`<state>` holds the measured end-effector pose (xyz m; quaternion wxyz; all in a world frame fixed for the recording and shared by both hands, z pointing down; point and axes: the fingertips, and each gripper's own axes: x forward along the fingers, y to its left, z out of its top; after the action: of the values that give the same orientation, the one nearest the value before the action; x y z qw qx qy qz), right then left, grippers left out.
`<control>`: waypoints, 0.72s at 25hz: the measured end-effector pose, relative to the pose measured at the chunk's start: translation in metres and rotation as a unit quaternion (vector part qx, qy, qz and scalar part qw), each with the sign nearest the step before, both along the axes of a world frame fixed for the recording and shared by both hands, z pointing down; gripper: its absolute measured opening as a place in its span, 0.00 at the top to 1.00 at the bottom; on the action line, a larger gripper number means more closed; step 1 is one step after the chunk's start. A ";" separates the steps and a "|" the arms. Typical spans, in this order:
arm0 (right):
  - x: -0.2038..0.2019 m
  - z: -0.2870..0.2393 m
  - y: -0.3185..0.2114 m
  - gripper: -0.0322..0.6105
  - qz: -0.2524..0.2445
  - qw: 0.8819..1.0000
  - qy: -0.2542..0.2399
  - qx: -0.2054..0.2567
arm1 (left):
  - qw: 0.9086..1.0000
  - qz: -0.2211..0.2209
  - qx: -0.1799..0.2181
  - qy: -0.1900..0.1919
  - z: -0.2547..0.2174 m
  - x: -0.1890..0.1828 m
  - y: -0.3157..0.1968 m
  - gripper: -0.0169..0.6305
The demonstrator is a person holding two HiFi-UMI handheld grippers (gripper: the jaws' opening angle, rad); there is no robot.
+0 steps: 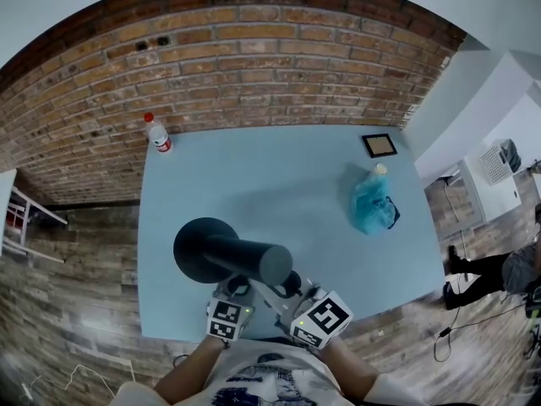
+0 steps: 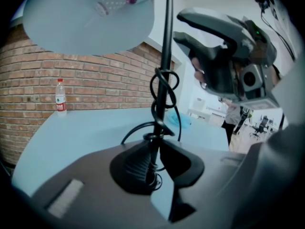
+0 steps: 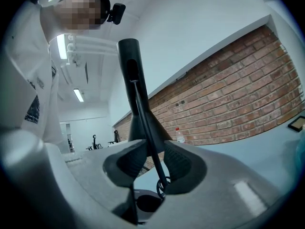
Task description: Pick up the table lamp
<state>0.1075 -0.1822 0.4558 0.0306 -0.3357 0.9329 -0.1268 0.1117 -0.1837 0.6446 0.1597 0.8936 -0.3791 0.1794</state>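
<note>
Lamp (image 1: 245, 258) top-heavy; thin stiff stem (image 2: 167, 56), maybe slippery: hold stem. Left gripper (image 2: 155, 163) clamps it; right gripper (image 3: 152, 163) wide around it.

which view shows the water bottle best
left gripper view: the bottle stands side-on, whole, its label showing. head view shows it small, from above. right gripper view shows only its upper part, tiny.

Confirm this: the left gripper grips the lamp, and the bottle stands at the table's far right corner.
One thing is wrong: the bottle stands at the table's far left corner, as the head view shows. The left gripper does grip the lamp.
</note>
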 end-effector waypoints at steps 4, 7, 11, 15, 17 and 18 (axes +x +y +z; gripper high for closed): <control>-0.010 -0.002 -0.001 0.73 -0.022 1.000 -0.003 0.004 | 1.000 0.003 0.001 0.002 0.001 0.001 0.000 0.90; -0.016 0.001 -0.003 0.71 -0.027 1.000 0.005 0.004 | 1.000 0.007 0.001 0.002 0.001 0.000 0.000 0.90; -0.019 0.003 -0.006 0.72 -0.032 0.999 0.006 0.002 | 1.000 0.010 -0.001 0.006 0.001 0.001 0.000 0.89; -0.020 0.005 -0.007 0.73 -0.034 0.999 0.008 0.003 | 1.000 0.010 -0.001 0.010 0.001 0.001 -0.001 0.89; -0.020 0.006 -0.007 0.75 -0.033 0.999 0.009 0.004 | 1.000 0.009 0.001 0.011 0.002 0.001 -0.001 0.89; -0.021 0.007 -0.007 0.77 -0.033 0.999 0.010 0.004 | 1.000 0.008 0.001 0.011 0.002 0.001 -0.001 0.89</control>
<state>0.0868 -0.1893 0.4628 0.0183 -0.3056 0.9443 -0.1206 0.1127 -0.1848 0.6462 0.1613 0.8990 -0.3700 0.1701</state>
